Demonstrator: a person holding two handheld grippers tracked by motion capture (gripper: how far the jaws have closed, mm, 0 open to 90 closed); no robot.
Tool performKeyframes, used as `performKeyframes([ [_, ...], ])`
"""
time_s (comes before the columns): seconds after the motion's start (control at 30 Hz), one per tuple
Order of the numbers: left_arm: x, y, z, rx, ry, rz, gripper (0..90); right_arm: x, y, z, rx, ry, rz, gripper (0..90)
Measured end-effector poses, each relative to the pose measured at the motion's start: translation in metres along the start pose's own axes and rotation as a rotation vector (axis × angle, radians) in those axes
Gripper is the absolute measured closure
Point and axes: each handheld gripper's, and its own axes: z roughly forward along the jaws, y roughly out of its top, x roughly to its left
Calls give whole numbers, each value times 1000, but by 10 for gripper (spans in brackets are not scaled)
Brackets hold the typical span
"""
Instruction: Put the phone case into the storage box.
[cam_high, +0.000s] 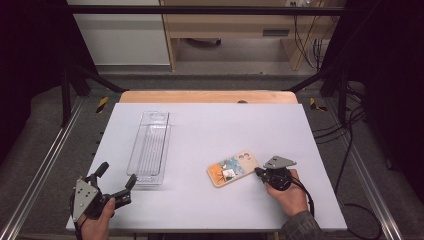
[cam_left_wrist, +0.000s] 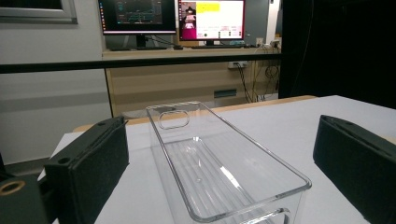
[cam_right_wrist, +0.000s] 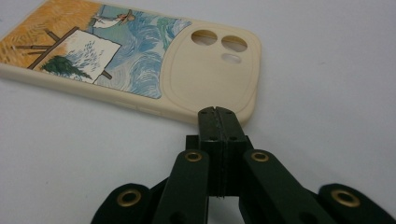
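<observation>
while both rest low over the table (cam_high: 200, 130):
left gripper (cam_high: 116, 178): jaws spread, facing clear bin (cam_high: 149, 148)
right gripper (cam_high: 258, 171): jaws pressed together, tips at phone case (cam_high: 234, 168) edge

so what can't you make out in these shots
- Right gripper: the shut jaws meet the cream painted phone case edge; pinching or just touching, unclear.
- Clear plastic bin: near end cut off by the left gripper view's bottom edge.
- Monitor text: too small.

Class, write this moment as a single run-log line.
left tool: open, before clear bin | right tool: shut, tips at phone case corner | case flat on table
</observation>
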Motion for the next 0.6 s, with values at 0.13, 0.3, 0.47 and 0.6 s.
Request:
performKeyframes([
  [0.13,0,0,0,3,-1,2,32,-1,4,6,-6,-10,13,900],
  [0.3,-1,0,0,5,2,6,31,-1,9,12,-11,-14,38,900],
  [0.47,0,0,0,3,6,2,31,-2,13,16,-8,-13,56,900],
  [0.6,1,0,0,4,7,3,31,-3,15,20,-11,-9,73,900],
])
